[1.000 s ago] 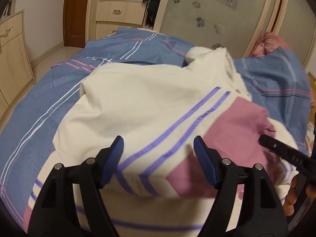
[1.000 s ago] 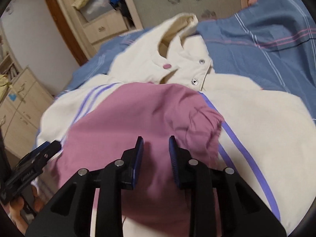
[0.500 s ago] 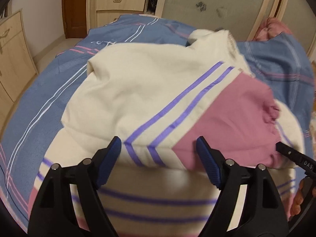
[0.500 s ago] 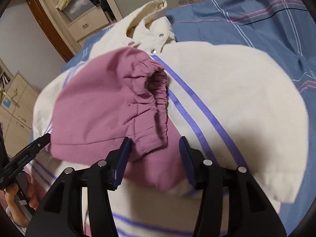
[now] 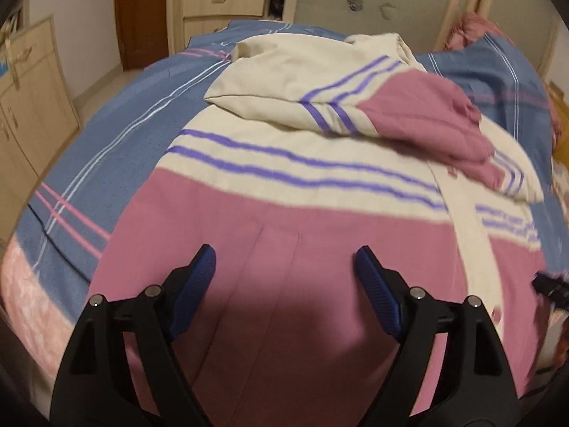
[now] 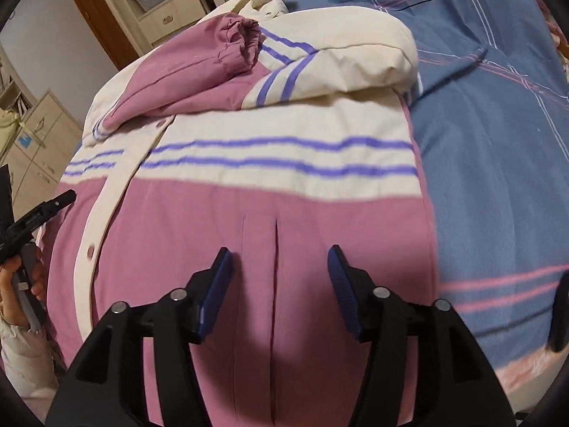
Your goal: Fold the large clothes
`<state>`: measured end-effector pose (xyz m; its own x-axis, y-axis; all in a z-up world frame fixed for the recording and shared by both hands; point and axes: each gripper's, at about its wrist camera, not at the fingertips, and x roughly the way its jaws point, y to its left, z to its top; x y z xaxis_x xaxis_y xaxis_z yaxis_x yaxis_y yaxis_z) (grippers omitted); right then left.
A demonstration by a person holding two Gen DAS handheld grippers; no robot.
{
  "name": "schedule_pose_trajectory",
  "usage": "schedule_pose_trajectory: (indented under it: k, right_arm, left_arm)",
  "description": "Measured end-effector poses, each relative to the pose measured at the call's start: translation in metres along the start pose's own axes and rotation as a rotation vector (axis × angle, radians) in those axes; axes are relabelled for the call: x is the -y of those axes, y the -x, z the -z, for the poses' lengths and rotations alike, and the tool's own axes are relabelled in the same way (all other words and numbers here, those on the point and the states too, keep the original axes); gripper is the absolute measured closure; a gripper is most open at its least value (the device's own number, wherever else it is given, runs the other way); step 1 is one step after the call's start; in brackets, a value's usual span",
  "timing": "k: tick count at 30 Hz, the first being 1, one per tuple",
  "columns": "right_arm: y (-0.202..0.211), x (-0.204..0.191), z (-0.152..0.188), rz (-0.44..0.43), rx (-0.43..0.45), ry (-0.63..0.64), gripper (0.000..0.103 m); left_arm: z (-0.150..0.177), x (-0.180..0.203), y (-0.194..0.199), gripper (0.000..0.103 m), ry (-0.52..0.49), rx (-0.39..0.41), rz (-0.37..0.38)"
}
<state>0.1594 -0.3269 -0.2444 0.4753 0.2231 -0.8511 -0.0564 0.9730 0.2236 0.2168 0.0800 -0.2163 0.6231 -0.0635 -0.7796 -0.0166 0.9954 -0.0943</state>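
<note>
Both grippers pulled back from folded sleeves toward hem. Jacket [image 5: 320, 185] flat on bed [image 5: 117, 135], long axis running away. Left gripper [image 5: 284, 270], right gripper [image 6: 279, 270]: fingers spread, empty, equally near hem.

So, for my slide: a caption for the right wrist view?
Open right gripper above the pink hem of a jacket, sleeves folded across, on a bed.

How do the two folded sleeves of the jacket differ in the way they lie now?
In the right wrist view, the right sleeve lies across the chest with its pink cuff on top, opening visible. The left sleeve is underneath it; only its striped end shows. Both are cream, pink and purple-striped.
</note>
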Motion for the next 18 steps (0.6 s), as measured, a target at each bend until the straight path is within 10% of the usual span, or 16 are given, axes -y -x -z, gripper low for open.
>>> schedule_pose_trajectory:
  k: [10,18]
  right_arm:
    - [0.003,-0.037,0.059,0.153,-0.152,0.236,0.022]
    - [0.013,-0.047,-0.011,-0.017,0.011,0.146,0.022]
  left_arm:
    - [0.037,-0.005,0.027,0.02,-0.021,-0.074,-0.015]
    - [0.002,0.018,0.031,0.011,0.034,-0.042,0.063]
